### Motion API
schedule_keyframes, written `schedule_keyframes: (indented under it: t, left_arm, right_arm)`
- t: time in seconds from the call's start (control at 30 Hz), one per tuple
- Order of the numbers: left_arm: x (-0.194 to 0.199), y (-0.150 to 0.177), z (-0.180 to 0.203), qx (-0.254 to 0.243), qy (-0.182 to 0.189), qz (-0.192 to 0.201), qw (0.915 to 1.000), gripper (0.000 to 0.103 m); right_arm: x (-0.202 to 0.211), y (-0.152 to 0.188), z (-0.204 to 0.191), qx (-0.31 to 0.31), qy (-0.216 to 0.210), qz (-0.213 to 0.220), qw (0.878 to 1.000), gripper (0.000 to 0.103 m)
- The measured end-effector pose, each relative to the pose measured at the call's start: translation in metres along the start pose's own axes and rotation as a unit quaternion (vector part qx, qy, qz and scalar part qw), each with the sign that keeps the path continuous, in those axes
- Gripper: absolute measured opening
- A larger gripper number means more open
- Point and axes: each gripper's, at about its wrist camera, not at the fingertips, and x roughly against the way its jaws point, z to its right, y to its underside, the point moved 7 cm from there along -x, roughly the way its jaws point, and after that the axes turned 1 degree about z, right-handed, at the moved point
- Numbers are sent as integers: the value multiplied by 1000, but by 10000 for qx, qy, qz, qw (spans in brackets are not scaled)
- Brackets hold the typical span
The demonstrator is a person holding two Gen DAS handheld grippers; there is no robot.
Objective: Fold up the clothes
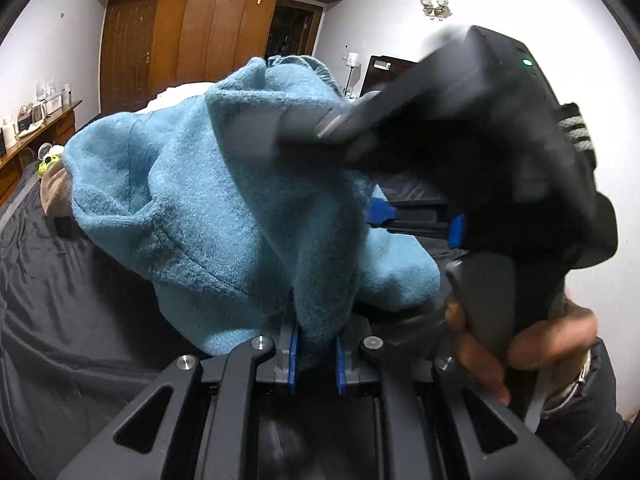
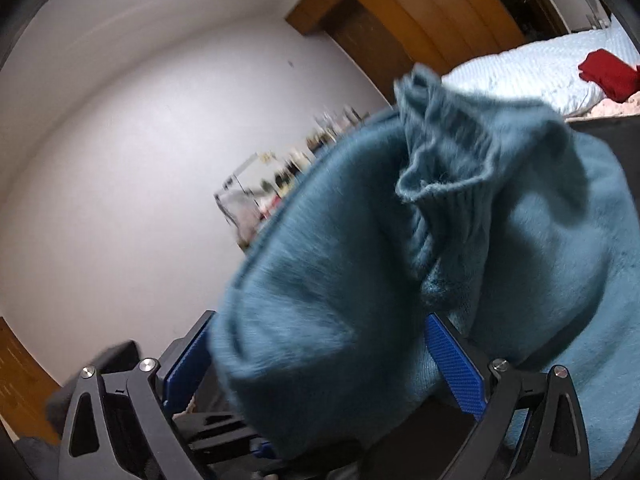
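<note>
- Two tools on one fuzzy teal sweater (image 1: pixel 224 184) here. Closest in, the left tool (image 1: pixel 316 364) is clenched on a hanging fold of it, blue pads (image 1: pixel 292 364) pinching the cloth on both sides.
- Right tool (image 2: pixel 324 364) has its jaws spread wide with a fat bunch of the sweater sitting between the blue pads (image 2: pixel 456 368); can't tell if they actually press on it.
- Just right of the left tool, a hand (image 1: pixel 516 344) grips the right tool's black handle, all blurry.
- Rest of the sweater is lifted up in front of both tools, ribbed cuff (image 2: pixel 448 160) flopping on top.
- Below and left of the left tool: dark bedsheet (image 1: pixel 60 280).
- Far back: wooden wardrobe (image 1: pixel 208 32), cluttered sideboard (image 1: pixel 40 128), white quilt (image 2: pixel 532 76) with something red (image 2: pixel 608 74) on it.
</note>
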Motion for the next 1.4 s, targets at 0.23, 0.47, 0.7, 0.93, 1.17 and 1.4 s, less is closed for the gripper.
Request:
schedule_keyframes:
  t: [0.23, 0.47, 0.7, 0.93, 1.17, 1.4]
  left_arm:
    - [-10, -1, 9, 8, 270, -227, 9994, 15]
    - [10, -1, 11, -239, 516, -77, 9983, 15]
    - [11, -2, -1, -114, 372, -96, 9992, 15]
    - [4, 1, -28, 277, 168, -210, 9993, 16]
    - [-9, -13, -33, 212, -23, -197, 9996, 27]
    - [-40, -50, -10, -172, 101, -246, 9995, 32]
  right_arm:
    - [-2, 9, 25, -64, 795, -49, 9968, 28]
    - [74, 4, 36, 474, 2428, 1085, 9628, 22]
    - [173, -1, 88, 227, 3833, 1844, 9047, 13]
    - [256, 10, 134, -238, 5135, 2461, 8217, 13]
    - [364, 26, 154, -703, 6259, 3284, 7039, 13]
    - [404, 46, 143, -726, 6838, 3468, 6379, 14]
